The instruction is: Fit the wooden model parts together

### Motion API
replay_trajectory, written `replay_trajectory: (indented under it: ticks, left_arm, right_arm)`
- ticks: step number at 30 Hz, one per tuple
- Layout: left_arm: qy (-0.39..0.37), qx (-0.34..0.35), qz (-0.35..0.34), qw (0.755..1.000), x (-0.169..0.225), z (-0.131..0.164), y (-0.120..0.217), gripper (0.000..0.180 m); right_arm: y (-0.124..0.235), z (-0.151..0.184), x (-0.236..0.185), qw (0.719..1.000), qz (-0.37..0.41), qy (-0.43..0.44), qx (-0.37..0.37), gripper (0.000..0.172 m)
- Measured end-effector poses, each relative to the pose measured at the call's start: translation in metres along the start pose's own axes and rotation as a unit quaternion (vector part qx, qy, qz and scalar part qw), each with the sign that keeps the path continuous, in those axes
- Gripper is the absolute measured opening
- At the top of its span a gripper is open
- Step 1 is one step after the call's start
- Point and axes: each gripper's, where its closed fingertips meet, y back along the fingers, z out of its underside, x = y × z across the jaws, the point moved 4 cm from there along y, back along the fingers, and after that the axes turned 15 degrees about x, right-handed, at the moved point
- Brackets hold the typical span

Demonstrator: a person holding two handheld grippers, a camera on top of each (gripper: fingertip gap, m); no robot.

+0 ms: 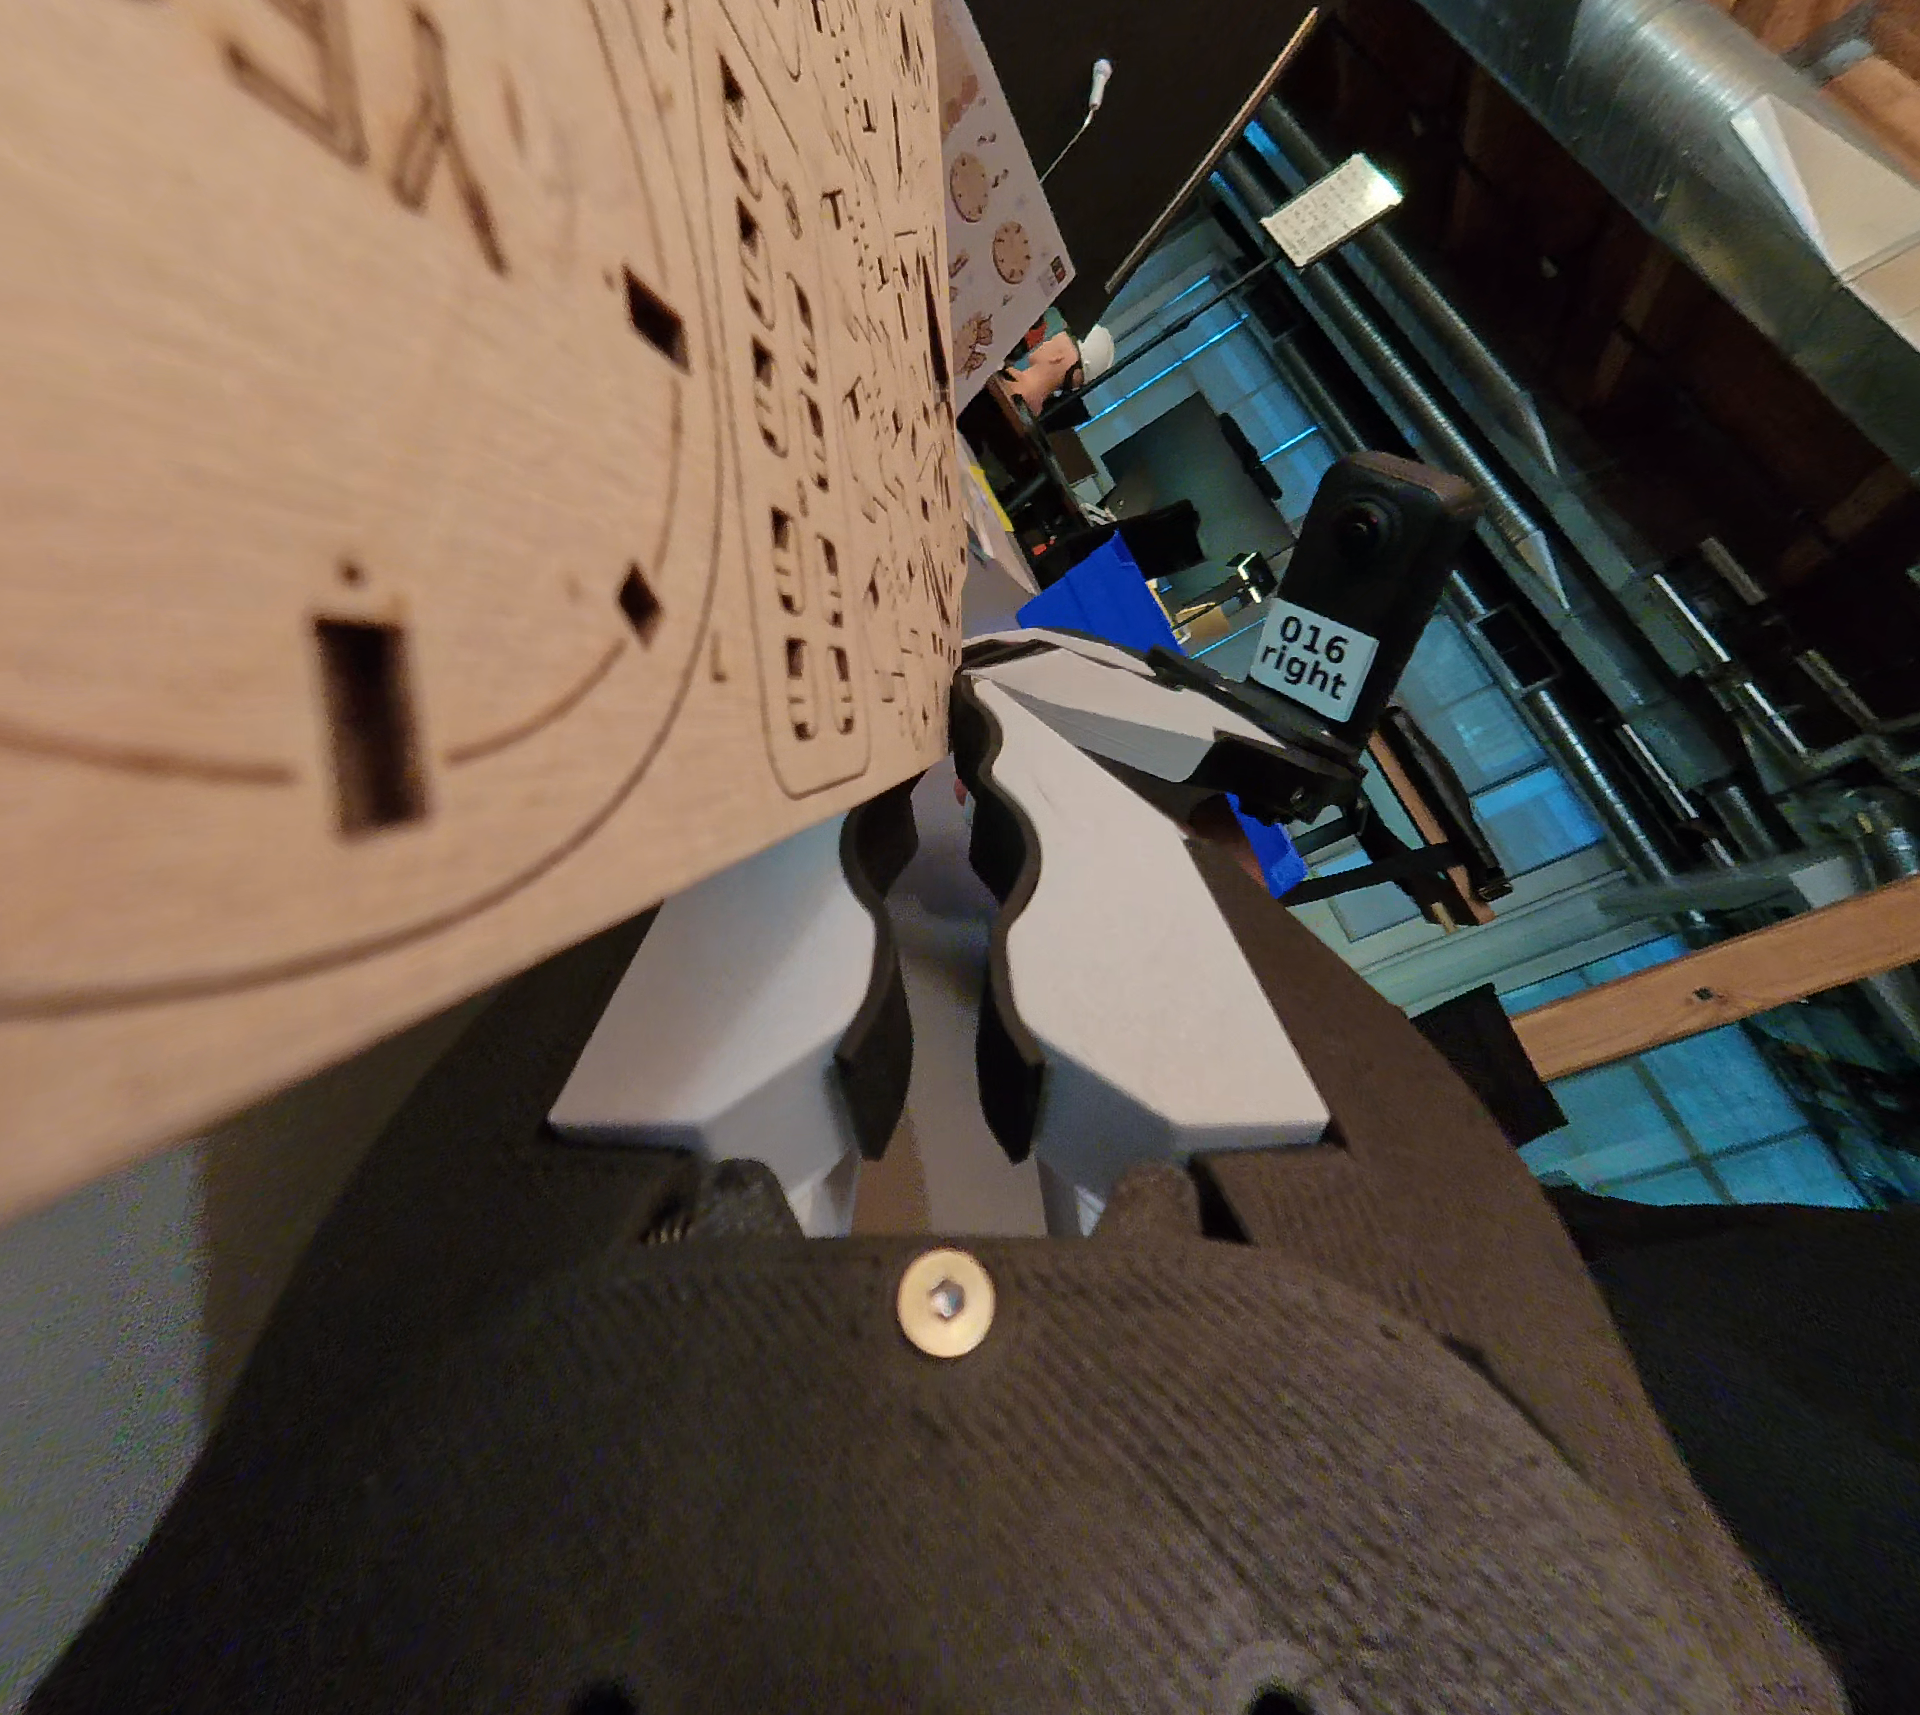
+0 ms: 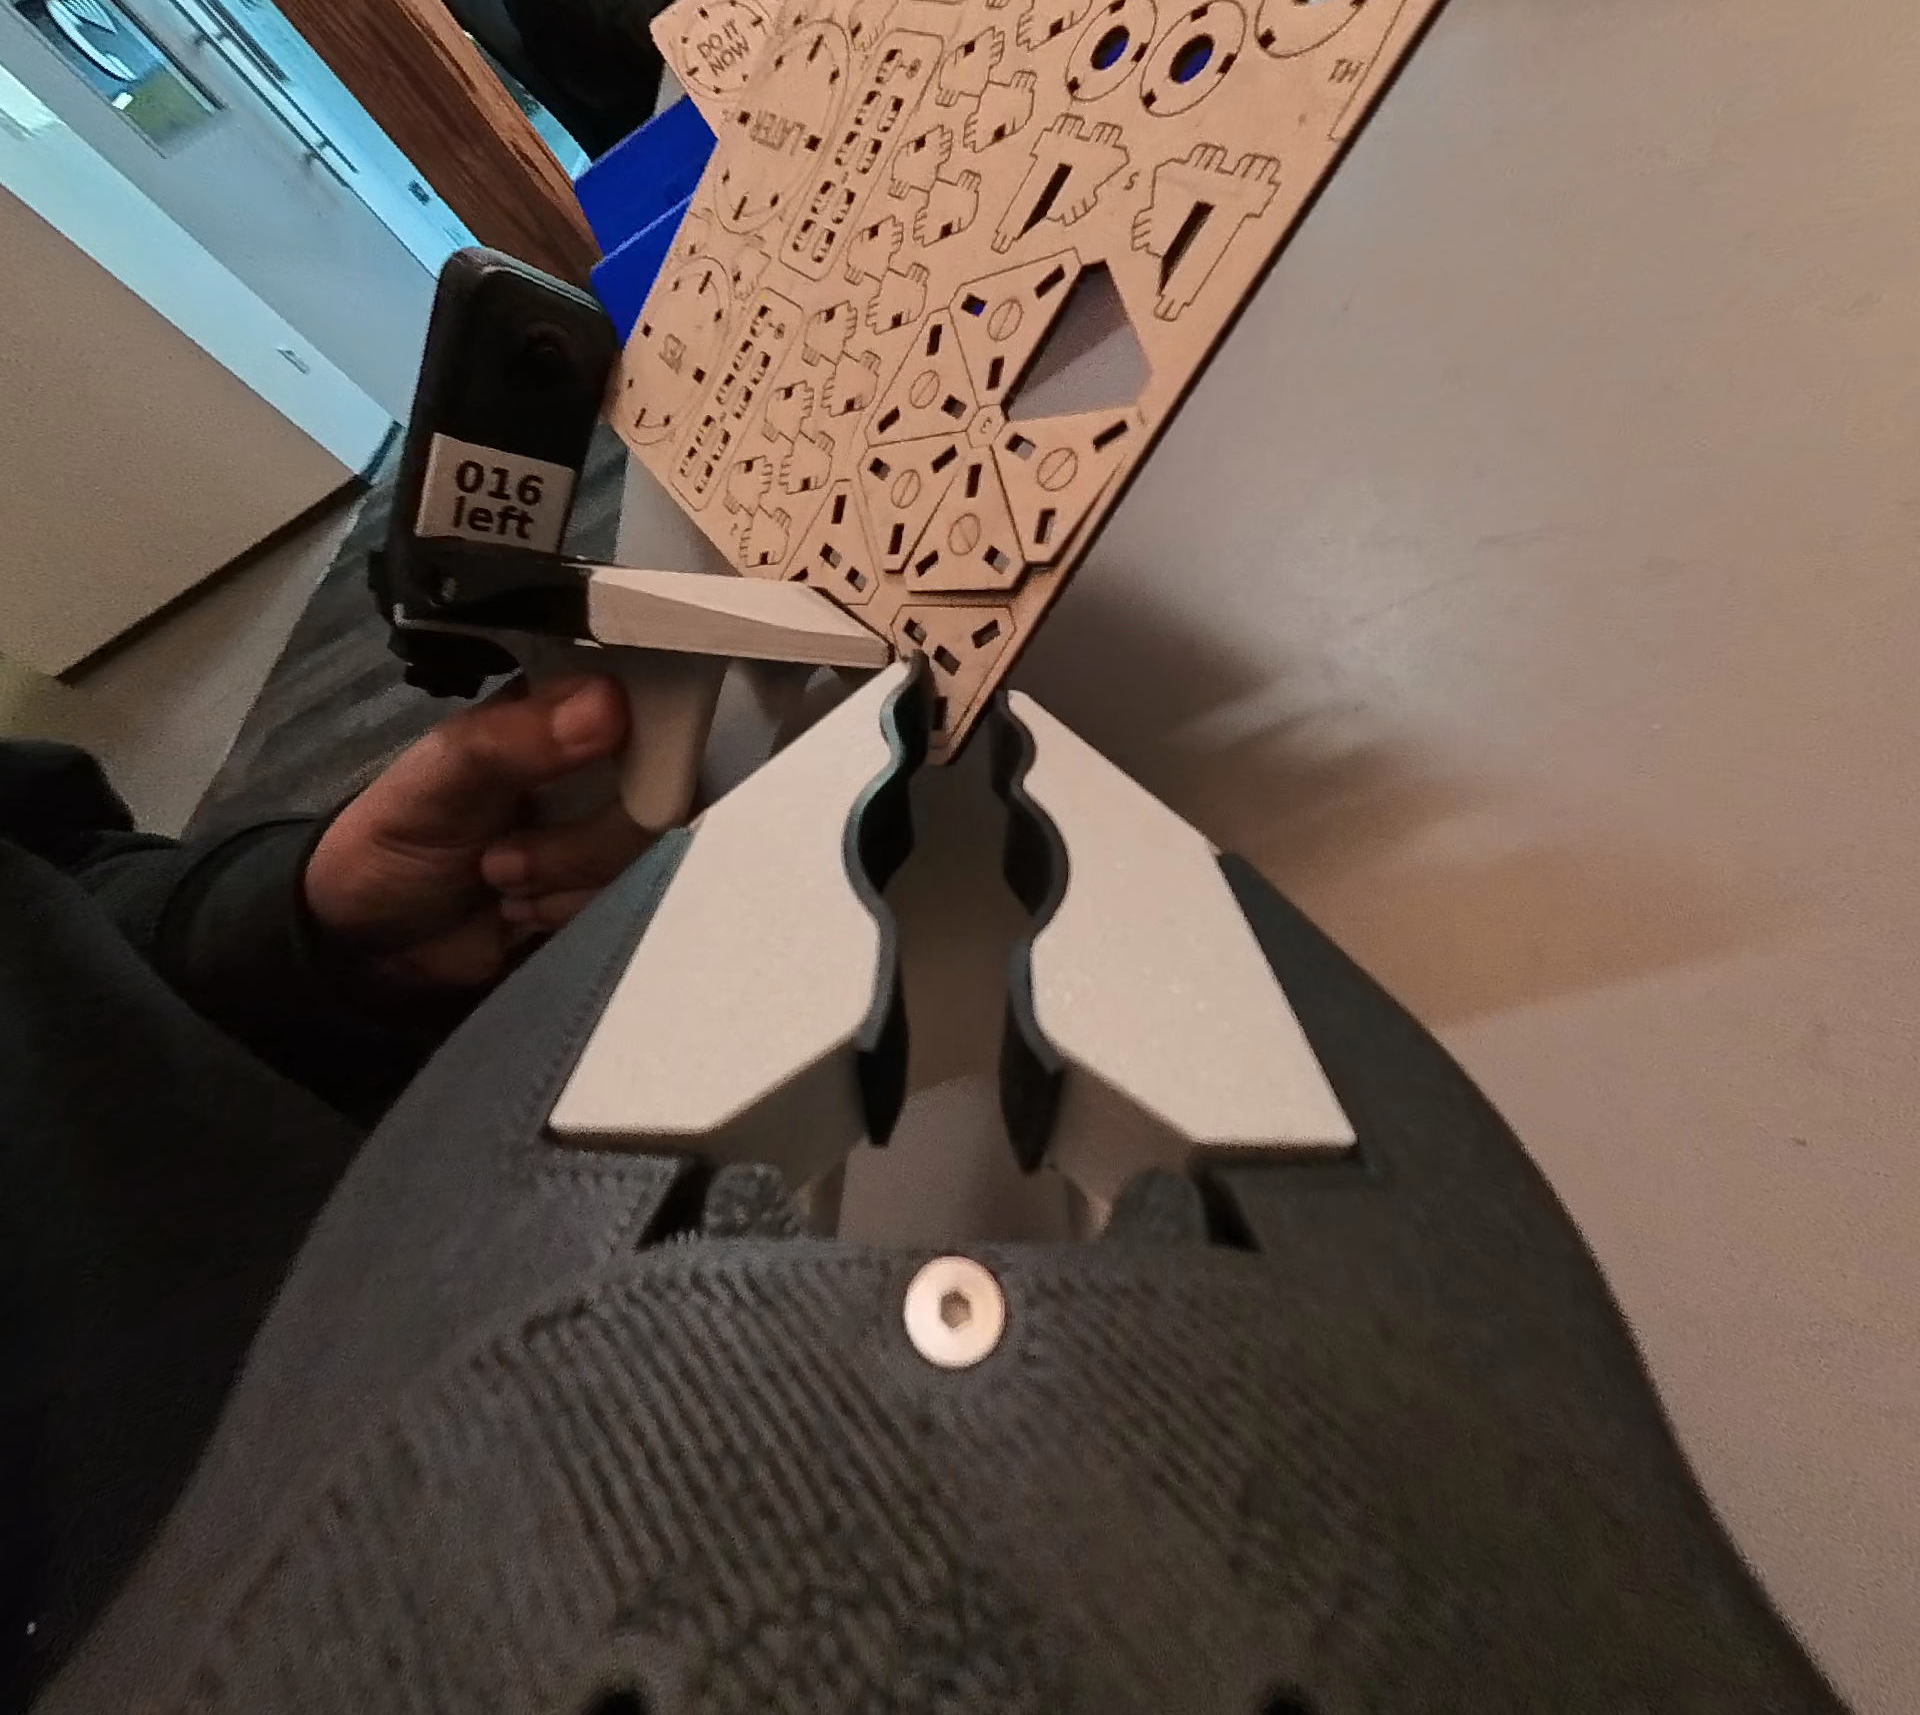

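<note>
Two wrist cameras, close, facing each other across wooden sheet

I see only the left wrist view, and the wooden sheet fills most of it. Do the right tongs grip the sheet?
Observer: No. A corner of the sheet stands between the right tongs, but their jaws are apart, with a gap on one side.
Operator: And my left tongs?
Observer: The left tongs close on the sheet's lower edge. The sheet hangs tilted above the table.
Operator: Is the sheet whole?
Observer: No. Near that corner there is an opening where a piece is missing.
</note>
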Motion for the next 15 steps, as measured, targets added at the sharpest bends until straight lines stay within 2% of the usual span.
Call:
replay_trajectory:
  ticks: [2,7,9,11,12,15]
  left_arm:
    - [-0.007,-0.001,-0.005,1.000,-0.001,0.000,-0.001,0.000]
    - [0.013,0.003,0.026,1.000,0.003,-0.003,-0.002,0.000]
    - [0.020,0.006,0.021,1.000,0.001,-0.004,-0.002,0.000]
    - [0.021,-0.001,0.019,1.000,0.000,-0.004,-0.002,0.000]
    - [0.016,-0.006,0.017,1.000,0.000,-0.002,-0.002,0.000]
    - [-0.004,-0.021,0.011,1.000,0.001,0.002,-0.005,0.001]
  right_arm:
    - [0.000,0.000,0.001,1.000,0.009,0.007,-0.002,0.010]
    - [0.006,-0.010,0.004,0.999,-0.012,0.008,0.051,0.012]
    - [0.017,-0.019,0.007,0.996,-0.005,0.057,0.064,0.019]
    - [0.028,-0.025,0.010,0.988,0.016,0.137,0.065,0.011]
    - [0.031,-0.024,0.011,0.983,0.027,0.173,0.054,0.000]
    - [0.029,-0.018,0.004,0.975,0.023,0.223,0.000,0.000]
